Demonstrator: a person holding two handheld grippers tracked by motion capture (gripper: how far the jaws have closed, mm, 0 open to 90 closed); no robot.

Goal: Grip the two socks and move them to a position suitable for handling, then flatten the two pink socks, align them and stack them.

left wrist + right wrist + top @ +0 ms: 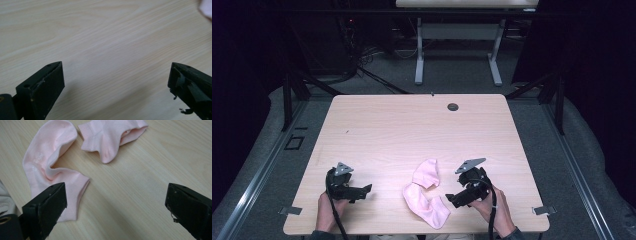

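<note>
Just ahead of the right gripper (115,202), pink socks (50,170) lie outside its wide-apart jaws.

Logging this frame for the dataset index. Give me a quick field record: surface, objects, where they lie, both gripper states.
surface: wooden table
objects: two pink socks, near sock and far sock
sock position: near table's front edge, between the grippers, lying loose, ends close together
left gripper: open, over bare wood, apart from the socks
right gripper: open, beside the near sock, holding nothing
other: dark round grommet near the far edge
</note>
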